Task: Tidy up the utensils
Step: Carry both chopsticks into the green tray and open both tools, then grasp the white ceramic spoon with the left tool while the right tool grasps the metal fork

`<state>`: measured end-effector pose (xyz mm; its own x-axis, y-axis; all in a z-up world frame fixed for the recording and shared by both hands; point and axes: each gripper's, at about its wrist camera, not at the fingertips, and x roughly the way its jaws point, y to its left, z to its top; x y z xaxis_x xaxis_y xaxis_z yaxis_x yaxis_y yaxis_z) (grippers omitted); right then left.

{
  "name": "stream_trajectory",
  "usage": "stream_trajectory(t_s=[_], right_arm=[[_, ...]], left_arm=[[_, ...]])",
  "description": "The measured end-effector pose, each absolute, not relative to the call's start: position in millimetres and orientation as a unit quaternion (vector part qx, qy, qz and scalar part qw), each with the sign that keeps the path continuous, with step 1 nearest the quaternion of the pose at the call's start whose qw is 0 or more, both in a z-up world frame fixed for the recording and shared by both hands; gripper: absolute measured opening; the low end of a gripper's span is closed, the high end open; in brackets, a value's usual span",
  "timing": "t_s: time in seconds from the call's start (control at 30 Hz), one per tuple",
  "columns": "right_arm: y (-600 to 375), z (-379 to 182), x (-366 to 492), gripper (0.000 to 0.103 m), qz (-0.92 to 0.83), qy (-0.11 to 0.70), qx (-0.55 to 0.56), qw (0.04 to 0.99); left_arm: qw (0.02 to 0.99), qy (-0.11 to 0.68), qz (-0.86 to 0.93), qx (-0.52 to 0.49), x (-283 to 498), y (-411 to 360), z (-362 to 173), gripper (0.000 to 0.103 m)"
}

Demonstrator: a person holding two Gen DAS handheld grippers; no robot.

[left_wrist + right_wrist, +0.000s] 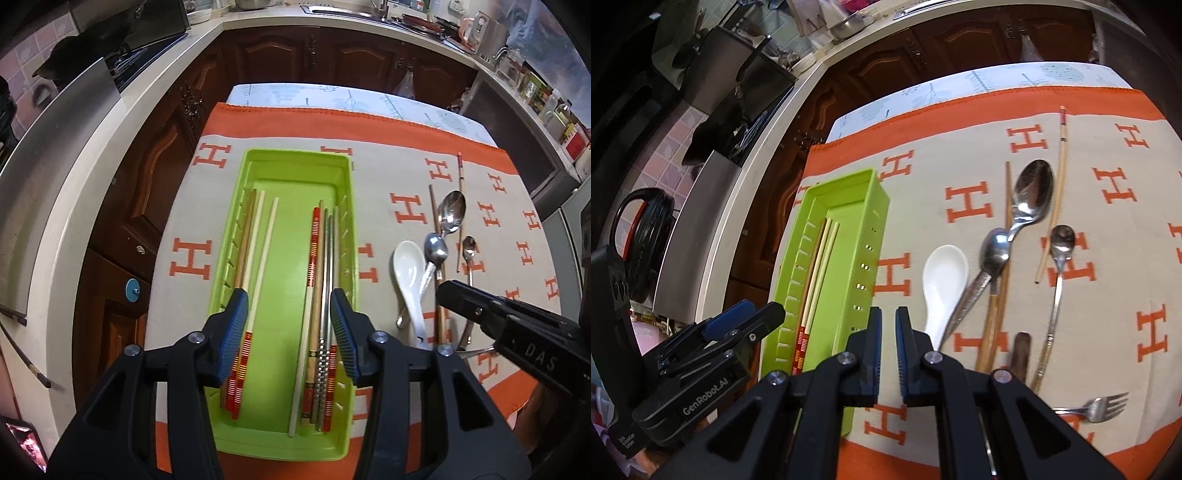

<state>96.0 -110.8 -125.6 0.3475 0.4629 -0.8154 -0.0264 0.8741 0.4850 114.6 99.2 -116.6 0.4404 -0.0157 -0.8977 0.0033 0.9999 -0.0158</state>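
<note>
A lime green tray (295,155) lies lengthwise on the cloth and holds several chopsticks (314,258), grouped along its left and right sides. My left gripper (290,332) hovers open over the tray's near half, with nothing held between its blue pads. To the right of the tray (846,181) lie a white ceramic spoon (943,280), three metal spoons (1032,192), a fork (1100,406) and two loose chopsticks (1058,184). My right gripper (888,354) hangs between the tray and the white spoon. Its fingers are nearly together with only a thin gap, and it is empty.
An orange and grey cloth with an H pattern (406,210) covers the table. Dark wood cabinets (332,55) and a pale L-shaped counter (110,122) wrap around the far and left sides. Jars and an appliance crowd the right counter (546,99).
</note>
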Motion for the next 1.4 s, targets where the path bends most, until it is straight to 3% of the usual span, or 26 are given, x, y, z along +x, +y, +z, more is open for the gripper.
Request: stream_trajectory(t_s=[0.4,0.7,0.9,1.4], right_arm=[[-189.9,-132.0,87.8,0.012,0.091,0.548,0.203,0.806],[-245.9,-132.2,99.4,0.012,0.053,0.546,0.22,0.806],[-243.6,-143.3,102.8,0.012,0.068,0.557,0.23,0.795],[-226.1,-164.9,106.8,0.012,0.111,0.58,0.231,0.774]], left_arm=[[0.843,0.536,-0.055,0.011,115.6,65.8,-107.1,0.056],[0.837,0.536,-0.095,0.058,135.8,9.5,-102.7,0.057],[0.816,0.566,-0.116,0.031,151.4,-5.7,-123.9,0.056],[0.768,0.629,-0.114,-0.033,167.6,-0.7,-185.1,0.04]])
